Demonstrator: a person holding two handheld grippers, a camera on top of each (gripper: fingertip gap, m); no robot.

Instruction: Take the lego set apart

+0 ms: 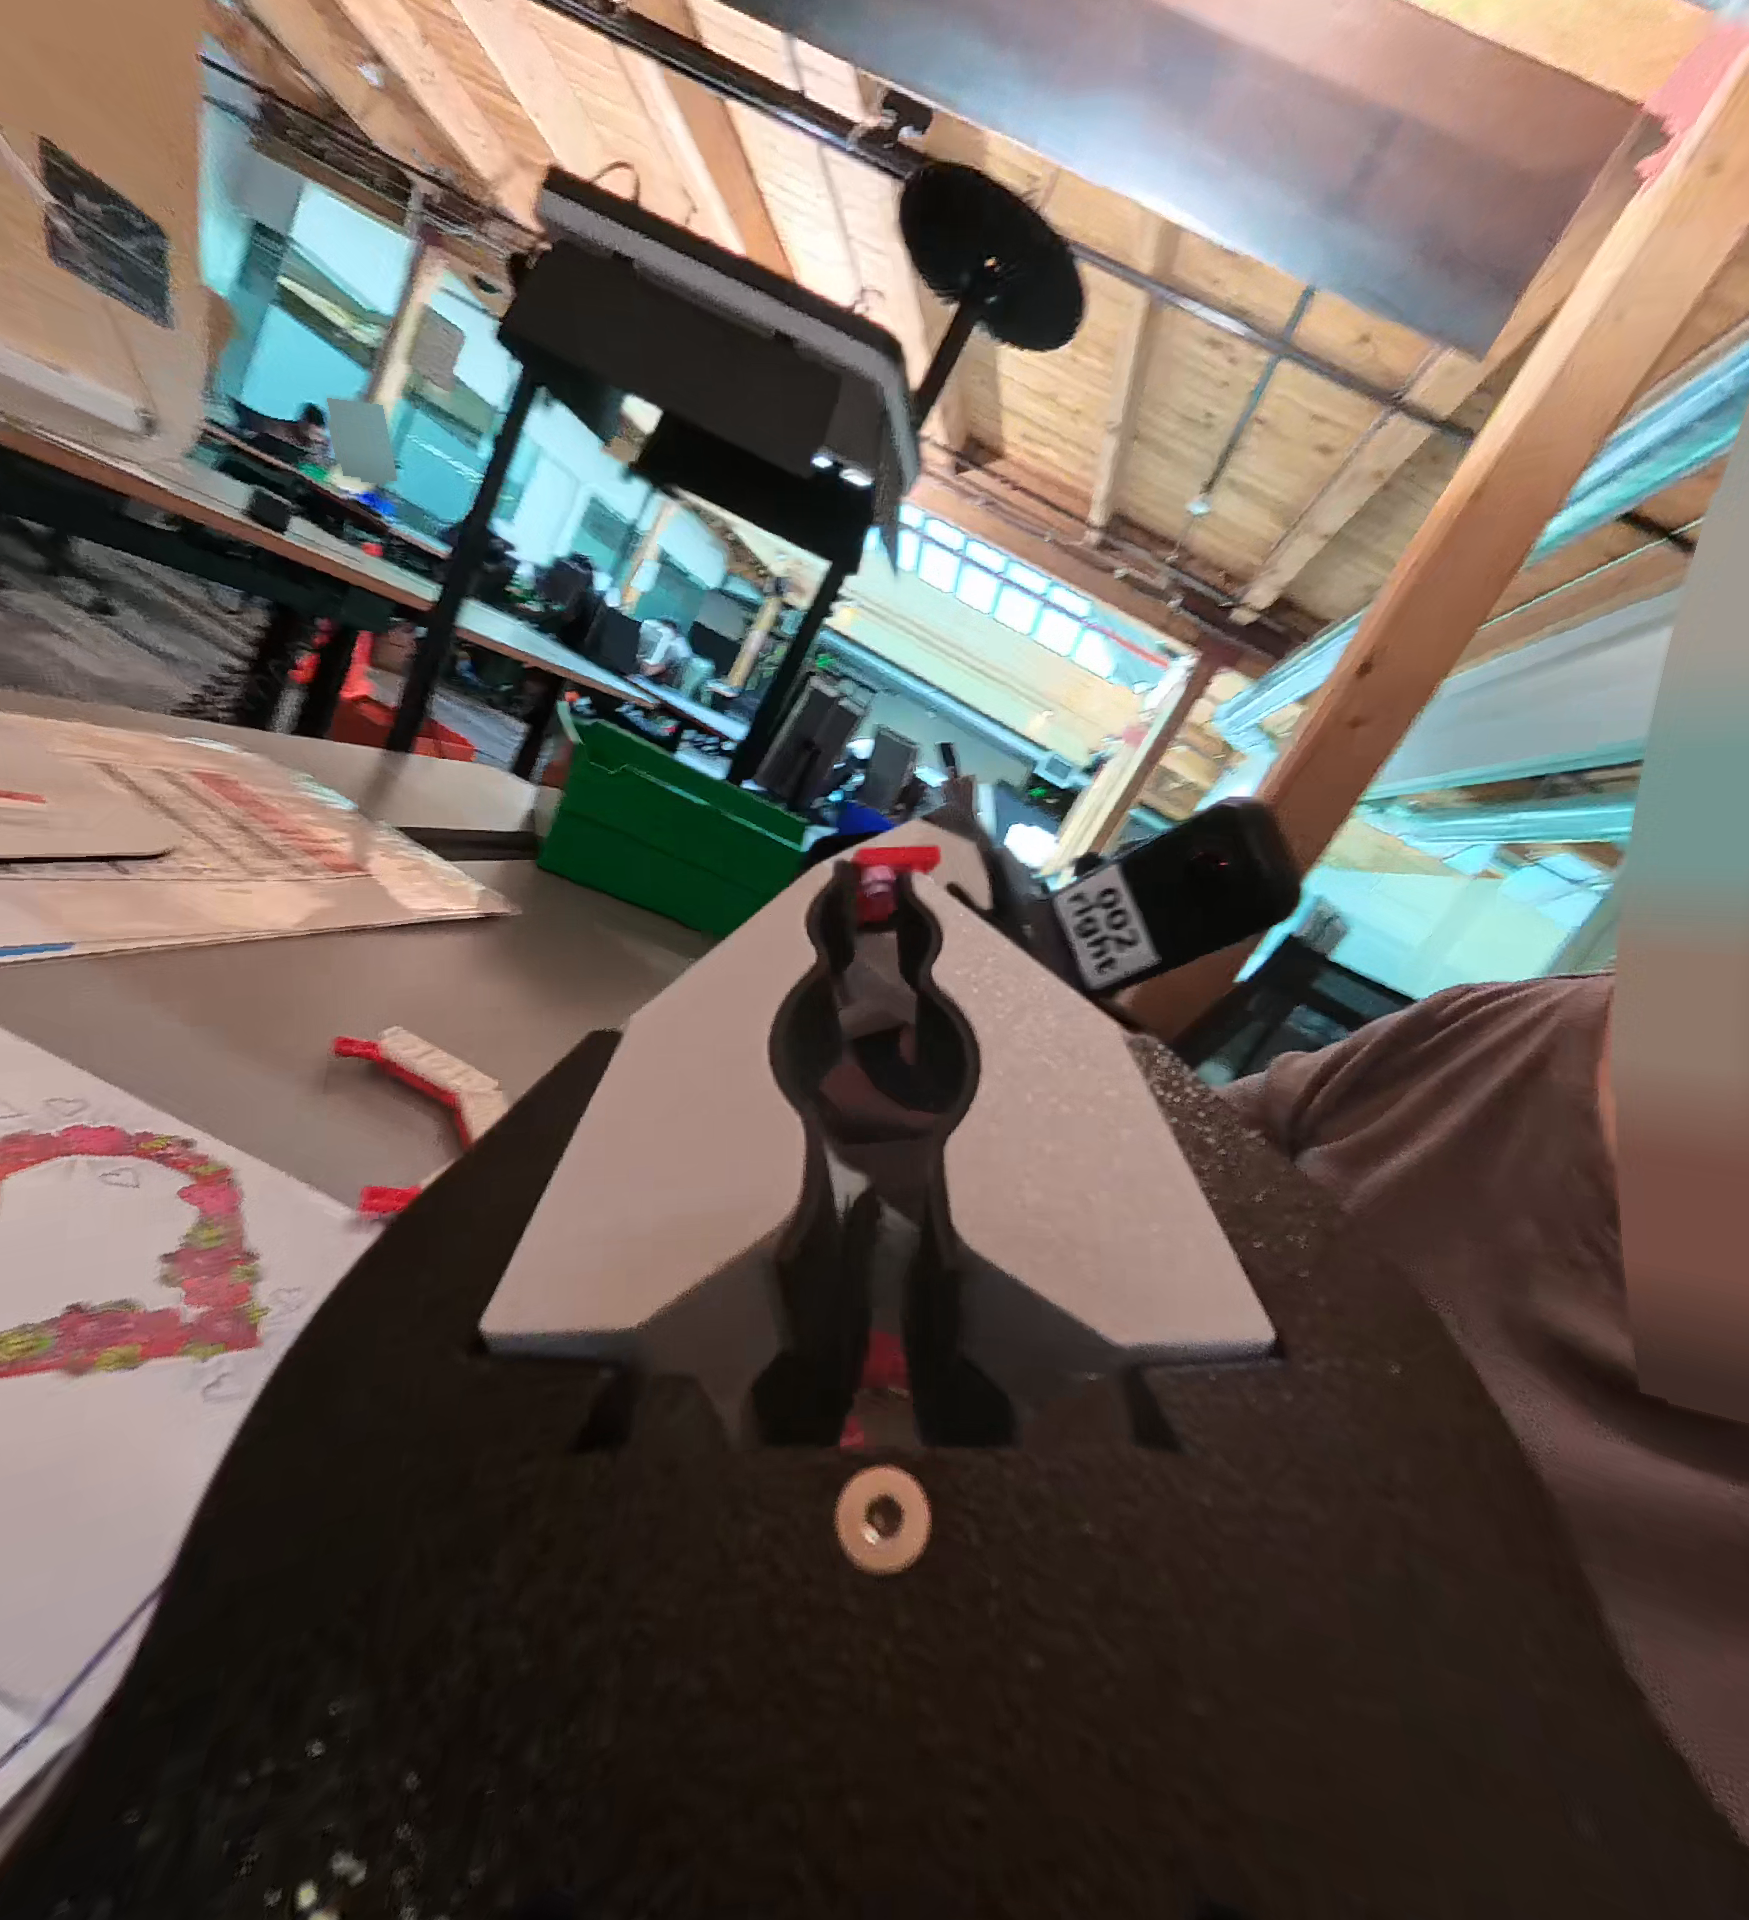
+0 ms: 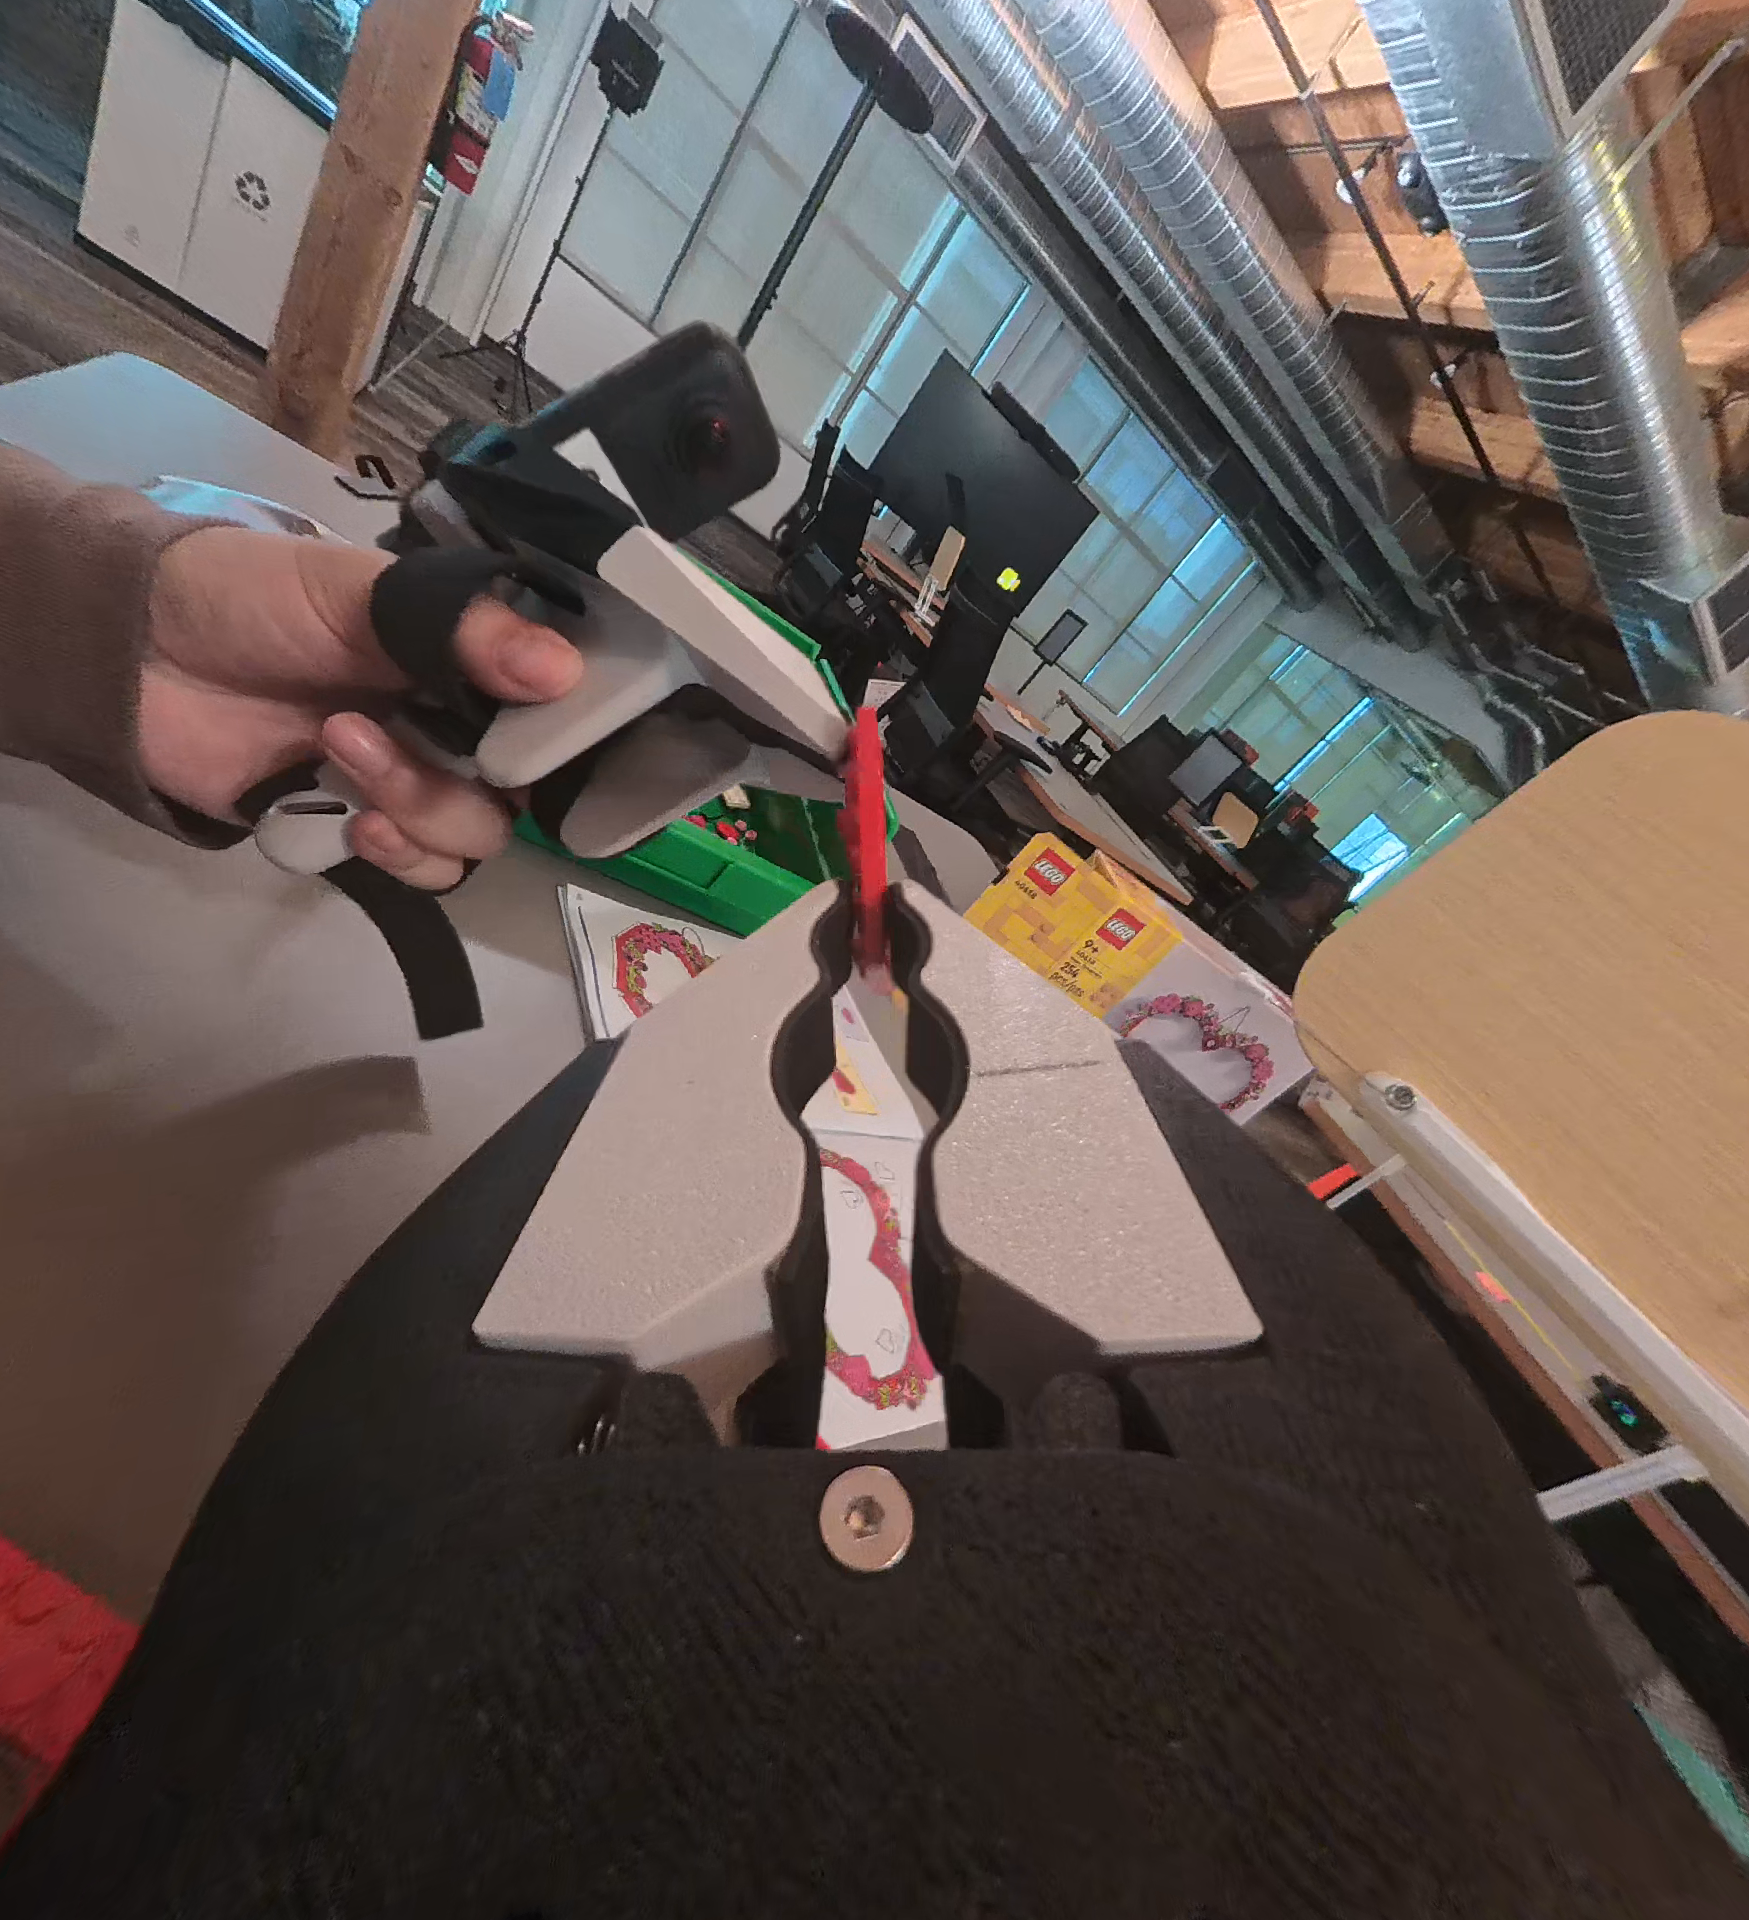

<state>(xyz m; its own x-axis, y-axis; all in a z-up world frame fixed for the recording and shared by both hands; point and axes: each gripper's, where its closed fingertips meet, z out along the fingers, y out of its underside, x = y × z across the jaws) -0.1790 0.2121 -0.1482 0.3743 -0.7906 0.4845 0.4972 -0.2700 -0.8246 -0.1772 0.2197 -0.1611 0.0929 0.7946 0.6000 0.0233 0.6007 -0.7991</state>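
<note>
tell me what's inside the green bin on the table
In the right wrist view the green bin holds a few small red and pink pieces near its rim. The left gripper covers most of the inside.

We see our left tongs (image 1: 875,883) raised off the tabletop (image 1: 496,977), closed on a small red lego piece (image 1: 891,868) that sticks out at their tips. Just beyond the tips sits the right tongs' black camera (image 1: 1202,873), with a brown sleeve (image 1: 1472,1195) on the right. On the tabletop to the left lies a loose red-and-white lego section (image 1: 434,1075), near a booklet (image 1: 70,1299) printed with a pink flower heart. Farther back are a green bin (image 1: 662,831) and flat printed sheets (image 1: 174,831). The background is blurred.
</note>
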